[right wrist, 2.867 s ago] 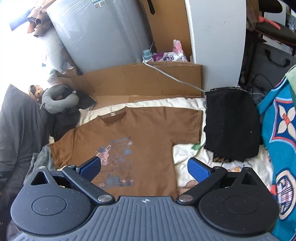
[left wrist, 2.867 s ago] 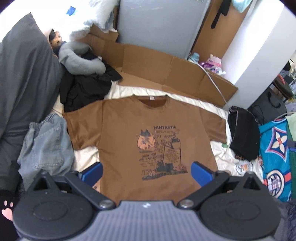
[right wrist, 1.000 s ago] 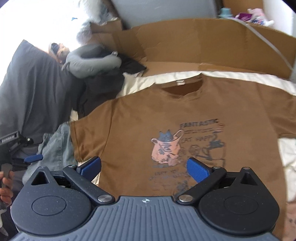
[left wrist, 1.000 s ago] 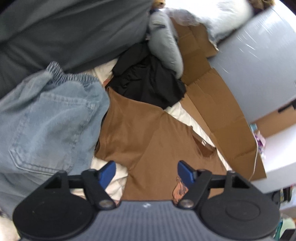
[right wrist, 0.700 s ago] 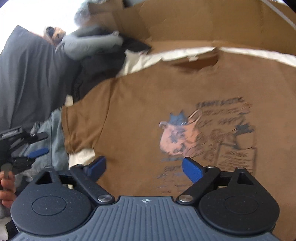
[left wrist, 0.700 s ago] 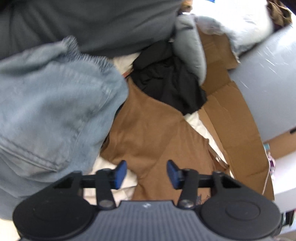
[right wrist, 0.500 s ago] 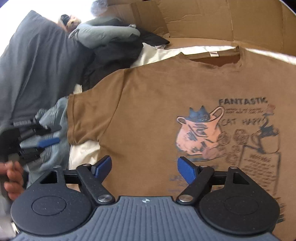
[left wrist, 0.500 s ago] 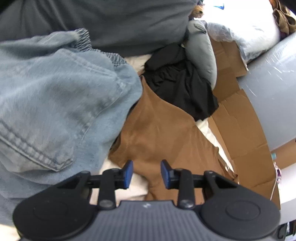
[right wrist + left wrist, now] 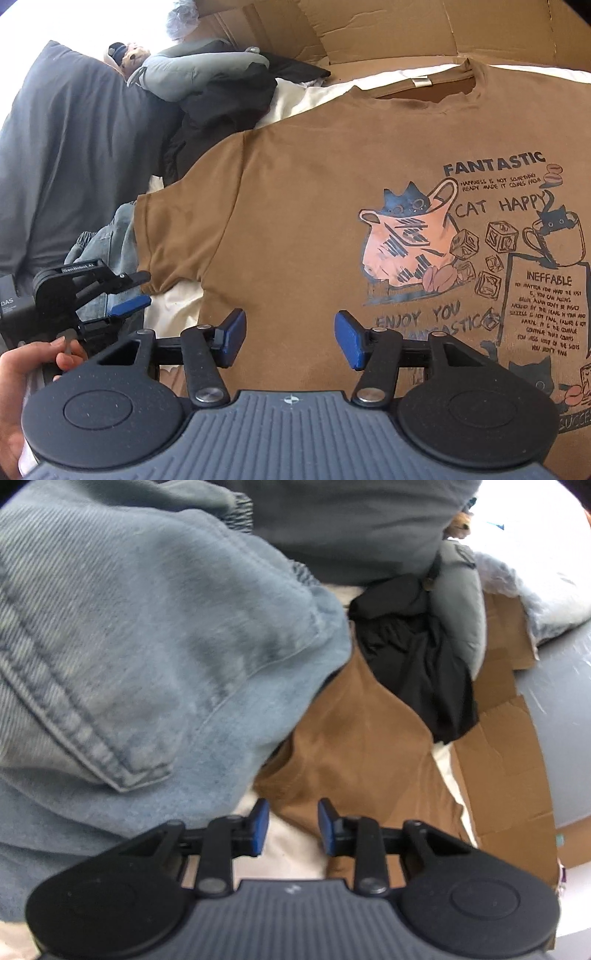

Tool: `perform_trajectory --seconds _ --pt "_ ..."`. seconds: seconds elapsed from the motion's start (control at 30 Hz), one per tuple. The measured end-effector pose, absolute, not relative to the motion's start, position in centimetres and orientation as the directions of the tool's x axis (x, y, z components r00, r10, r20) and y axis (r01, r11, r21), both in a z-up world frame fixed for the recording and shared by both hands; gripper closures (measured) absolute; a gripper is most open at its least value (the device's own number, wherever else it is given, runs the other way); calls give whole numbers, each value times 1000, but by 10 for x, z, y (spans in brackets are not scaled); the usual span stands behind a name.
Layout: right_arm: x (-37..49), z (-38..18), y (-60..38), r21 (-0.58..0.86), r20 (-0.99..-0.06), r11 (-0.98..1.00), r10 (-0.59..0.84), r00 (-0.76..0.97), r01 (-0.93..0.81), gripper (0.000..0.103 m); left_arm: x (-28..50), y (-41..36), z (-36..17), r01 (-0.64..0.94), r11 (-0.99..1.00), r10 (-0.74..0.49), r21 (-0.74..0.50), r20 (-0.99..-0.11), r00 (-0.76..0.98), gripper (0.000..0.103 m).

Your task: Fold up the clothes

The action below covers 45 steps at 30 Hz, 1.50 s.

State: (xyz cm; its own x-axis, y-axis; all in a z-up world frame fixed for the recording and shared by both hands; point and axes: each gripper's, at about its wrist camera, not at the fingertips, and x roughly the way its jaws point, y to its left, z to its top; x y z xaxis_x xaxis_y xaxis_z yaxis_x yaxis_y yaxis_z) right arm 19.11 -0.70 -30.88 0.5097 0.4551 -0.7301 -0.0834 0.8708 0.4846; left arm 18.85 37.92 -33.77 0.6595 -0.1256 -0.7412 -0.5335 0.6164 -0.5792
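A brown T-shirt (image 9: pixel 314 184) with a cat print lies flat, face up, on a white sheet (image 9: pixel 173 302). Its left sleeve (image 9: pixel 354 738) reaches toward the left wrist camera. My left gripper (image 9: pixel 293 825) hovers at the sleeve's hem corner, its blue pads a narrow gap apart with the brown edge between them, not clamped. In the right wrist view the left gripper (image 9: pixel 129 291) sits beside that sleeve corner, held by a hand (image 9: pixel 22 373). My right gripper (image 9: pixel 291 336) is open low over the shirt's body, below the left armpit.
Light blue jeans (image 9: pixel 147 646) are heaped against the sleeve on the left. A black garment (image 9: pixel 417 664) and a grey neck pillow (image 9: pixel 458 609) lie beyond the shoulder. A dark grey pillow (image 9: pixel 74 147) lines the left side, and cardboard (image 9: pixel 406 26) lies behind the collar.
My left gripper has moved in to the sleeve's hem corner and its jaws have narrowed from wide open. The right gripper has dropped closer to the shirt and narrowed slightly.
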Motion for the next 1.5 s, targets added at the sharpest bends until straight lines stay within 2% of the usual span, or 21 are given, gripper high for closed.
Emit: perform_trajectory --seconds 0.1,0.33,0.5,0.53,0.67,0.9,1.0,1.1,1.13,1.3,1.43,1.5 --pt "195 -311 -6 469 -751 881 435 497 -64 53 191 380 -342 -545 609 -111 -576 -743 661 73" --pt "195 -316 -1 477 -753 877 440 489 -56 53 192 384 -357 -567 565 -94 -600 -730 677 71" --pt "193 -318 1 459 -769 887 428 474 -57 53 191 384 -370 -556 566 -86 -609 -714 695 76" --pt "193 -319 1 456 -772 888 426 472 -55 53 189 384 -372 -541 561 -91 -627 -696 712 75" --pt "192 -319 0 459 -772 887 424 473 -46 53 177 386 -374 -449 514 -129 -731 -583 802 58" --pt "193 -321 5 462 -769 885 433 470 -59 53 166 383 -369 -338 539 -166 -772 -491 855 57" --pt "193 -321 10 459 -769 886 436 467 -71 53 164 383 -369 -322 544 -167 -775 -477 863 65" --pt "195 -320 14 460 -767 884 440 467 -77 53 167 384 -369 -328 541 -156 -775 -475 866 80" --pt "196 -320 16 460 -766 884 441 467 -80 53 168 384 -369 -330 540 -152 -775 -475 867 89" --pt "205 -318 27 467 -753 878 459 471 -109 55 176 382 -356 -329 569 -135 -753 -481 866 94" --pt "216 -317 46 458 -735 866 497 460 -204 85 180 383 -347 -311 582 -136 -751 -467 874 95" --pt "224 -314 57 437 -733 866 500 461 -245 86 183 385 -343 -300 591 -142 -749 -462 875 95"
